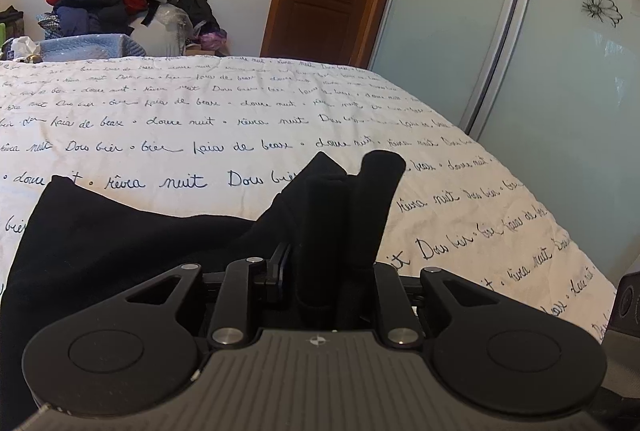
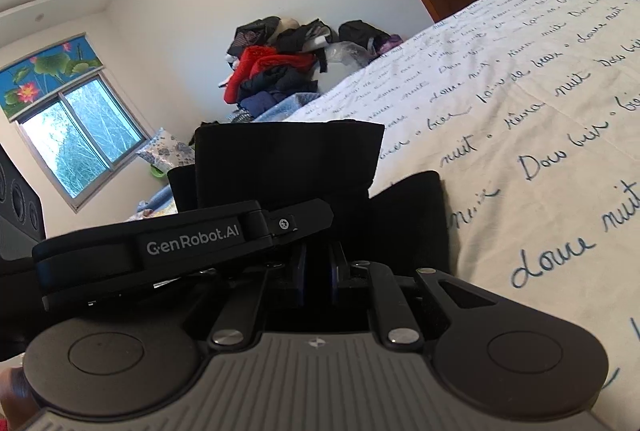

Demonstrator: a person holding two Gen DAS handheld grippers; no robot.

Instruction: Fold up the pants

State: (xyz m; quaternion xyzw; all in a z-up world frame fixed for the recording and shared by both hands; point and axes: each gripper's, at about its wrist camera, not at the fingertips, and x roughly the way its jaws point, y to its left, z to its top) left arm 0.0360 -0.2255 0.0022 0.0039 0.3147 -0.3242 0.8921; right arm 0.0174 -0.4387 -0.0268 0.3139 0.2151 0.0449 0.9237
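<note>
Both grippers, left gripper (image 1: 352, 179) and right gripper (image 2: 318, 231), are pinching the black pants (image 1: 120, 231) above the bed (image 1: 200, 119); folding is looking midway, more folds remaining.

Readable text in the two views

"GenRobot.AI" stands in white on the black left gripper (image 2: 192, 243). The bedspread (image 1: 180, 135) carries handwritten words in rows, among them "douce nuit" and "nuit".
</note>
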